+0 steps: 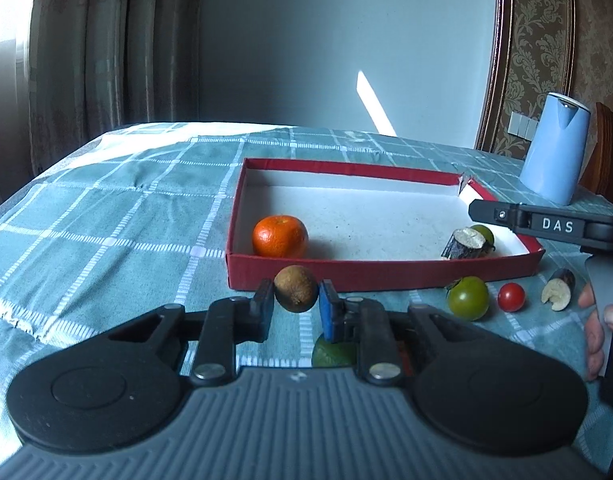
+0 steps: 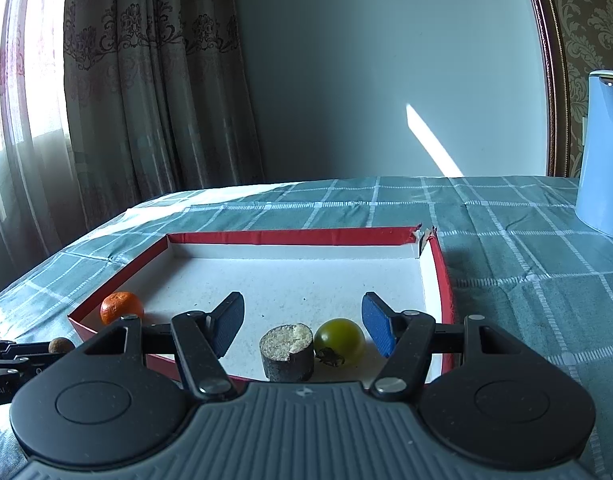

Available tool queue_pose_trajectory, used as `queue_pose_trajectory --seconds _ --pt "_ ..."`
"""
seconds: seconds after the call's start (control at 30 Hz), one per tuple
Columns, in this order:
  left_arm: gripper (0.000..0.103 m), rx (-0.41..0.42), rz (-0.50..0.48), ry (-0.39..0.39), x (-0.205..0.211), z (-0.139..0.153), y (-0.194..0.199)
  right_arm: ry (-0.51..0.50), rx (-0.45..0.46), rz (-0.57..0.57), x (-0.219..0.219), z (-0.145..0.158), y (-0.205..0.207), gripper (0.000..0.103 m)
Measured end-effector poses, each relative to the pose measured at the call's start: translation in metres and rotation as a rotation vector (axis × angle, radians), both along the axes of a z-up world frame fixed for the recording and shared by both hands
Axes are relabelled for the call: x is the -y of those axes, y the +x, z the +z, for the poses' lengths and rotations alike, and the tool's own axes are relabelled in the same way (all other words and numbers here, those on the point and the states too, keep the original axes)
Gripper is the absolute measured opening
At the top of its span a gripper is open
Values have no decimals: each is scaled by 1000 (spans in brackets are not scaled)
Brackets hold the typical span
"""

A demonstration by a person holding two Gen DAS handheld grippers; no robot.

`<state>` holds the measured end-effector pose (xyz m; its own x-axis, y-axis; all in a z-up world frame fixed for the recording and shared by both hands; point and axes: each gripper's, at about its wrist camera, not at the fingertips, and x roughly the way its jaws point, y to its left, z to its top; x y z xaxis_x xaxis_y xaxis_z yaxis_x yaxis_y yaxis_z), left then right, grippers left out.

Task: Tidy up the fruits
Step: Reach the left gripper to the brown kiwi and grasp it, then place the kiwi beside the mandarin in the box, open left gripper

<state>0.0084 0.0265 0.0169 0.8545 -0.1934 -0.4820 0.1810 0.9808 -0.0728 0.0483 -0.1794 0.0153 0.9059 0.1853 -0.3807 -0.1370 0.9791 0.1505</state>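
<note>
My left gripper is shut on a brown kiwi and holds it above the cloth just in front of the red box. In the box lie an orange, a cut sugarcane piece and a green tomato. My right gripper is open and empty over the box's near right corner, with the sugarcane piece and green tomato between its fingers. The orange and kiwi show at the left of the right wrist view.
On the checked tablecloth in front of the box lie a green tomato, a red cherry tomato, a second sugarcane piece and a green fruit under my left gripper. A blue kettle stands at the back right.
</note>
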Motion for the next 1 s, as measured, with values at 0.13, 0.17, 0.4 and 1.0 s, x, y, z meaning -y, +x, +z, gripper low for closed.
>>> queue_pose_trajectory --seconds 0.13,0.17,0.4,1.0 --pt "21 40 -20 33 19 13 9 7 0 -12 2 0 1 65" --pt "21 44 -22 46 24 14 13 8 -1 -14 3 0 1 65" --pt "21 17 -19 71 45 6 44 9 -3 -14 3 0 1 65" --pt "91 198 158 -11 -5 9 -9 175 86 -83 48 9 -23 72"
